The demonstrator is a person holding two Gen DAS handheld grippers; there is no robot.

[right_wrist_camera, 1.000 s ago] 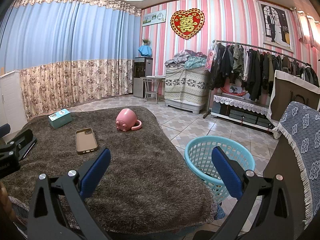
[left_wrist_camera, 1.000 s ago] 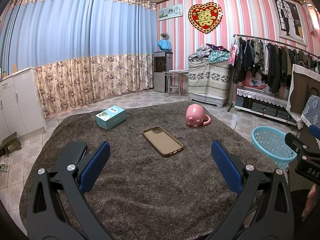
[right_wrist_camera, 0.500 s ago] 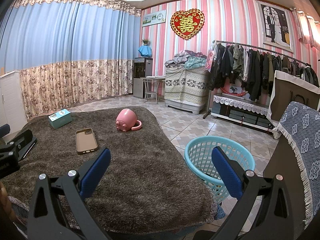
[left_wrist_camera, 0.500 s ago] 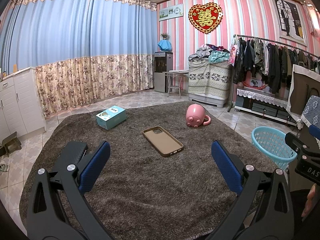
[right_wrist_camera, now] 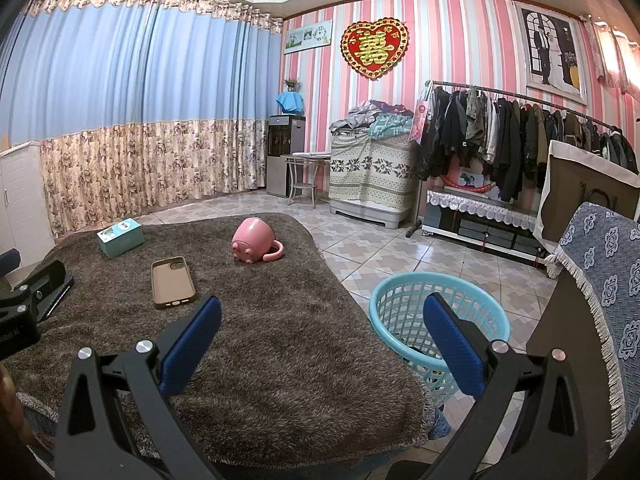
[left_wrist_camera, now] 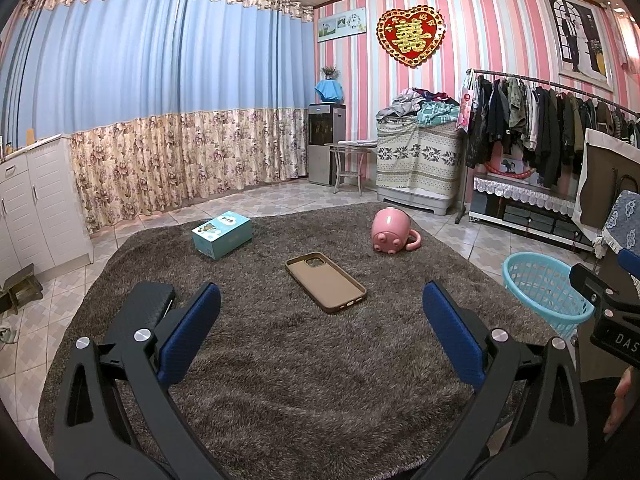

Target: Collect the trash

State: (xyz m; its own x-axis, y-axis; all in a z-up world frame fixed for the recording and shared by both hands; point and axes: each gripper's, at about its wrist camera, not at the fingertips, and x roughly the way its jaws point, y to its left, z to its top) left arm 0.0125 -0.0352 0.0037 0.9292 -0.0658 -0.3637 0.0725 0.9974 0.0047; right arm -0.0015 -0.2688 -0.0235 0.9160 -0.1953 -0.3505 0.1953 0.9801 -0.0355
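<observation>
we are holding both the left claw and the right claw wide open and empty over the shaggy worktop. we are risking knocking the pink cup while reaching; the phone case and teal box are lying between, the basket waiting just beside the edge

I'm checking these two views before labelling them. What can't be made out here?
- Basket contents: right wrist view, the right gripper finger and mesh wall hide the bottom.
- Black case: left wrist view, the left gripper covers its near end.
- Teal box print: too small.
</observation>
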